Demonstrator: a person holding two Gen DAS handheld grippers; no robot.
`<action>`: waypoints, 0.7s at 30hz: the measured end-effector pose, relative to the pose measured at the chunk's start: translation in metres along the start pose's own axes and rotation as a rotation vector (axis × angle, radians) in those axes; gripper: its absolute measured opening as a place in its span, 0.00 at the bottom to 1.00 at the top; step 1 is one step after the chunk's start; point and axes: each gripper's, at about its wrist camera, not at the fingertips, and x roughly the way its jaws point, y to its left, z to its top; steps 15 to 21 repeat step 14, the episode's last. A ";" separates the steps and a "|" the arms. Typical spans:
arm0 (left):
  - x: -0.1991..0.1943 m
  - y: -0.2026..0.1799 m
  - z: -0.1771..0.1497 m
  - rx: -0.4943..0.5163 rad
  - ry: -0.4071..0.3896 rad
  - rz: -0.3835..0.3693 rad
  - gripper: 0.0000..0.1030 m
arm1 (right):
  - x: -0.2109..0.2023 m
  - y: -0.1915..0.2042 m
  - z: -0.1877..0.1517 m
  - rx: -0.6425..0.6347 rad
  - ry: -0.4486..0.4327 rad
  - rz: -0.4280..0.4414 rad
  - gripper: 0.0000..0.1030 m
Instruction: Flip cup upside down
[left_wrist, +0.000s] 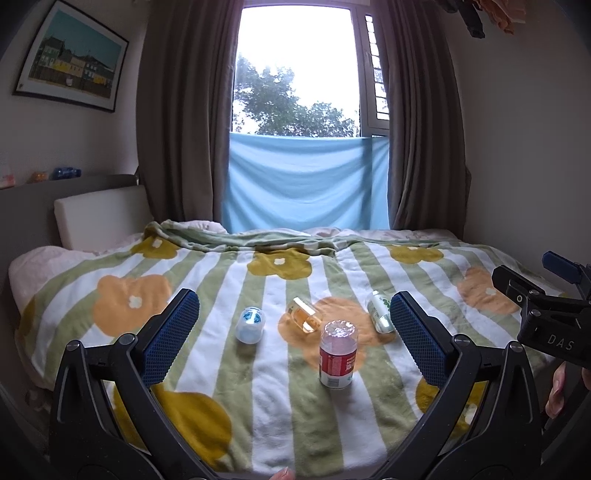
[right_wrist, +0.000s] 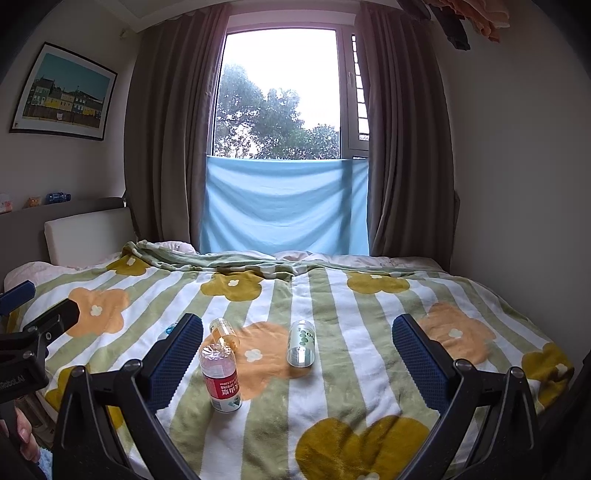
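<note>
A: Where is the cup we have to flip?

B: I see four small things on the bed (left_wrist: 369, 424), all around the middle of the blanket. One red-label cup (left_wrist: 338, 354) stands up with its flat bottom on top. I think that one is flipped already.

A: And the others?

B: They lie on their sides. The clear orange cup (left_wrist: 304, 315) is just behind the red one. The green dotted cup (right_wrist: 301, 343) lies toward the right edge of the bed. The white and blue cup (left_wrist: 250, 325) lies toward the left edge. They probably lie down so each one can be picked up and turned over. I can't tell which one goes next.

A: What are the tools doing?

B: The left tool (left_wrist: 293, 338) is spread wide and holds nothing. The right tool (right_wrist: 297, 360) is spread wide too, with nothing in it. Both hang over the near edge of the bed and point at the window (left_wrist: 295, 66).

A: Is either one touching a cup?

B: No, they are near the cups but apart from them.
</note>
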 end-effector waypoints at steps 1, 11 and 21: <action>-0.001 0.000 0.000 0.005 -0.005 0.000 1.00 | 0.000 0.000 0.000 0.000 0.000 0.001 0.99; -0.011 -0.001 0.004 0.012 -0.060 0.018 1.00 | 0.001 -0.002 -0.003 -0.001 0.002 -0.001 0.99; -0.014 -0.001 0.005 0.015 -0.078 0.017 1.00 | 0.001 -0.002 -0.003 0.000 0.002 -0.002 0.99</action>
